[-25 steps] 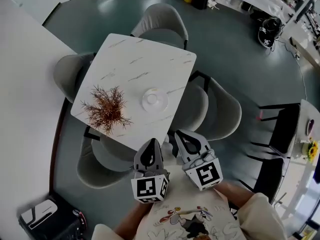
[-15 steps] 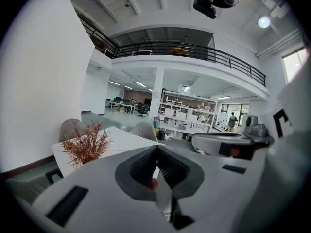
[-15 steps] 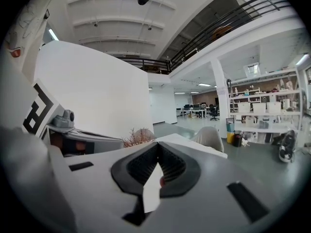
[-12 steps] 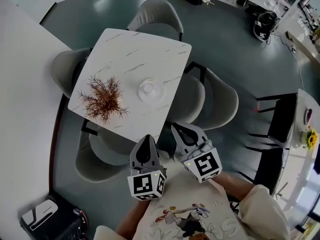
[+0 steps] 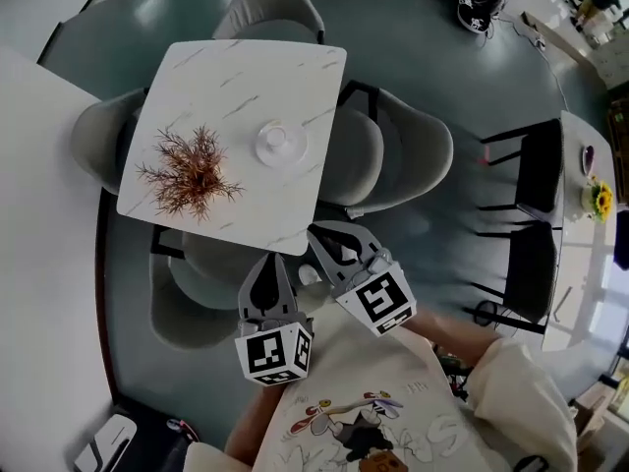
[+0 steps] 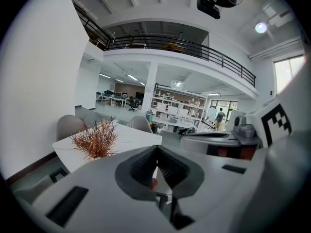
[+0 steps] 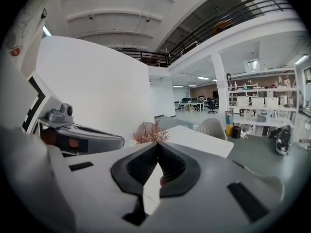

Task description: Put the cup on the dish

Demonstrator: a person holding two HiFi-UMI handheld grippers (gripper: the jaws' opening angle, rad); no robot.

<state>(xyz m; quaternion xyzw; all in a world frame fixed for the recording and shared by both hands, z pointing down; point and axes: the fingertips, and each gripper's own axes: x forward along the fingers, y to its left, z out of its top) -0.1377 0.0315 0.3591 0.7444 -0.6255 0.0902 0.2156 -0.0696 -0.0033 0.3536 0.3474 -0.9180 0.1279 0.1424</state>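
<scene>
A white marble table bears a clear round dish near its right side, with a small clear cup-like shape at the dish's centre; whether that is a separate cup I cannot tell. My left gripper and right gripper hang side by side just off the table's near corner, both shut and empty. In the left gripper view the shut jaws point at the table. The right gripper view shows the shut jaws before the same table.
A dried reddish plant stands on the table's left part, also seen as the plant and the plant. Several grey chairs ring the table. Black chairs and another table with a yellow flower stand right.
In the head view the table, dish and plant have slid up and left. Both grippers stay shut, side by side, and now sit closer to the table's near corner.
</scene>
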